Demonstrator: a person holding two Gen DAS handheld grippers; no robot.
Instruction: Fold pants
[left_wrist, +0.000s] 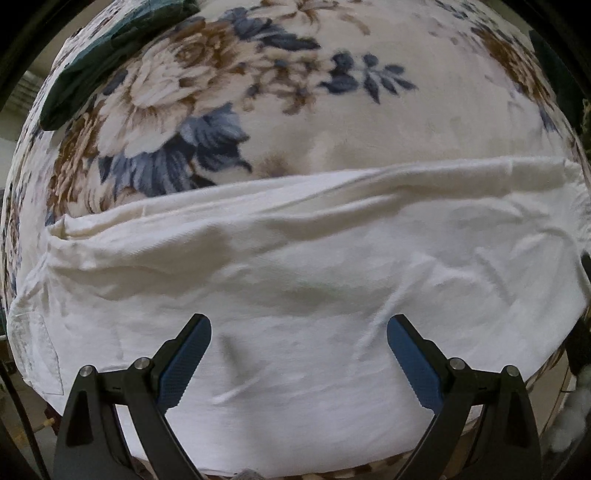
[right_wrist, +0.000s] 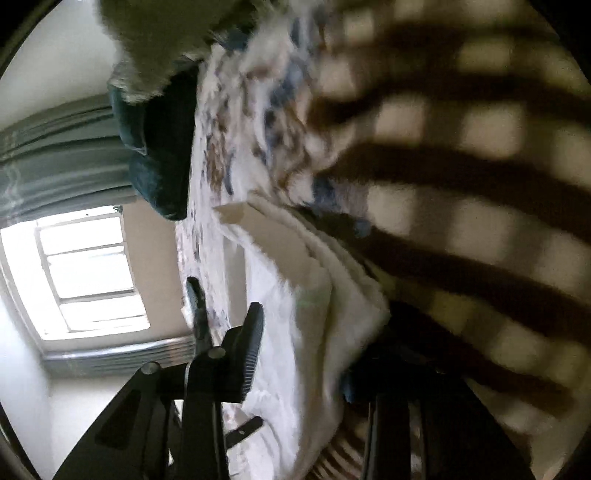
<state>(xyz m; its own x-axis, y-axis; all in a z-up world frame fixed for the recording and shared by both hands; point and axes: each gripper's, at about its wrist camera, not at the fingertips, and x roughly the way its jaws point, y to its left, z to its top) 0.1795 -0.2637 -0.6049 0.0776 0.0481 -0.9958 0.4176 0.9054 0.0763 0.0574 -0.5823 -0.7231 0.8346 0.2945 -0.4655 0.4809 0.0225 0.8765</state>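
Note:
The white pants (left_wrist: 295, 266) lie flat across a floral bedspread (left_wrist: 332, 110), folded lengthwise, with a long fold edge along the far side. My left gripper (left_wrist: 299, 328) is open above the near part of the pants, its blue-padded fingers (left_wrist: 186, 358) wide apart and empty. In the tilted, blurred right wrist view the pants (right_wrist: 295, 295) hang over the bed's edge. My right gripper (right_wrist: 310, 350) is open around that edge; its left finger (right_wrist: 251, 350) shows, its right finger is in dark shadow under the cloth.
A dark green pillow (left_wrist: 92, 62) lies at the far left of the bed and shows in the right wrist view (right_wrist: 155, 147). A striped brown-and-cream cloth (right_wrist: 461, 184) fills the right of that view. A window (right_wrist: 85, 273) and curtain (right_wrist: 55, 155) stand beyond.

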